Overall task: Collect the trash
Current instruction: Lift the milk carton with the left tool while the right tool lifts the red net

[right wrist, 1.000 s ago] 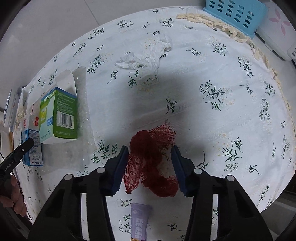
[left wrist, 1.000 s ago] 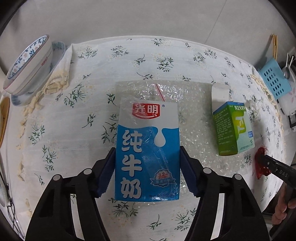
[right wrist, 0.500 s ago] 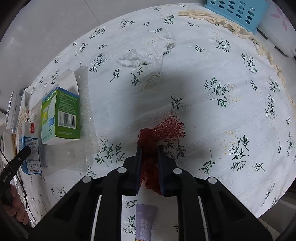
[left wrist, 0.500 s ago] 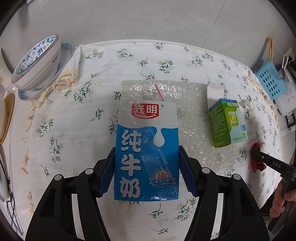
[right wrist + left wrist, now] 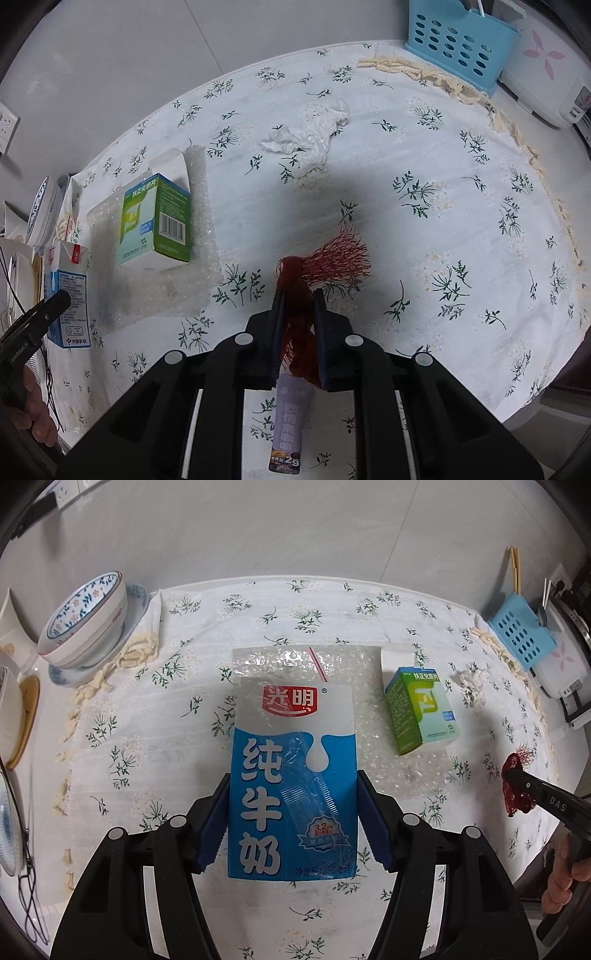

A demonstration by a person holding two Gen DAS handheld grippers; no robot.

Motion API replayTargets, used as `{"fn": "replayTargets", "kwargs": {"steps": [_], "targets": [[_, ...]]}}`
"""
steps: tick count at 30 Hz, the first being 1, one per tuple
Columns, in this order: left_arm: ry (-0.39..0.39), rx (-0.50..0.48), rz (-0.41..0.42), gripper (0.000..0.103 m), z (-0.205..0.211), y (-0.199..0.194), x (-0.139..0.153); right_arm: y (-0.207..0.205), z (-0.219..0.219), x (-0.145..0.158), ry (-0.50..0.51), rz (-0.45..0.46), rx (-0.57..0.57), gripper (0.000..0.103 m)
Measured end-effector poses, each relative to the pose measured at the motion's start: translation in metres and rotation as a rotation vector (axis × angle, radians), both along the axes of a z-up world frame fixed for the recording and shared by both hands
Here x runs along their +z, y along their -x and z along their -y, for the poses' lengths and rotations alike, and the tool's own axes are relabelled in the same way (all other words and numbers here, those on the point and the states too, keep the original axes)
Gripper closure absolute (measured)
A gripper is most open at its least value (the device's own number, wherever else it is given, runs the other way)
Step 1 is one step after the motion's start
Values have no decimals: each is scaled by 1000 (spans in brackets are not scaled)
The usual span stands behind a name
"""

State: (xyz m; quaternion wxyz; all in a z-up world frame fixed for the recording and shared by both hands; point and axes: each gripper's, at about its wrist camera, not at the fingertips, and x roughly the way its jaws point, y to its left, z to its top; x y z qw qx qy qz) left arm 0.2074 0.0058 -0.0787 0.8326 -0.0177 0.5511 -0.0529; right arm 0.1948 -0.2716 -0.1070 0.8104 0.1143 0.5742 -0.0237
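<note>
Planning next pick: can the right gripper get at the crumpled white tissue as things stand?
Probably not yet. The right gripper is shut on the red mesh net bag. The crumpled white tissue lies uncovered on the floral tablecloth, nothing blocking it.

Setting: you are in a home kitchen or dining corner. Evidence you can check: a table under a white floral tablecloth [image 5: 155, 746] with a fringed edge; a patterned bowl [image 5: 85, 624] stacked on a plate at the table's far left; a blue perforated utensil caddy [image 5: 458, 40] holding chopsticks [image 5: 514, 568]; a white countertop appliance [image 5: 546, 74] with a pink flower print beside it; a wall socket [image 5: 5, 125] on plain pale walls.
</note>
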Motion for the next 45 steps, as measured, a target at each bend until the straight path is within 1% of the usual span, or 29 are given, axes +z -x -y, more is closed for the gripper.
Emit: {"fn": "replayTargets", "kwargs": {"steps": [7,11,23,32,35,45], "targets": [[3,-2,5,41,8,14,10,22,-6,29,15,64,33,89],[-4,-4,10,41,13,24,16,29,-8,37,23,79,52,89],[2,13,37,41,14,55,37,58,-12,56,27,127,98,89],[13,38,54,41,12,88,47,86,-18,73,12,171,128,89],[28,37,55,41,14,99,51,96,-20,78,11,183,138,89],[34,24,82,41,28,133,59,122,-23,83,22,193,166,89]]}}
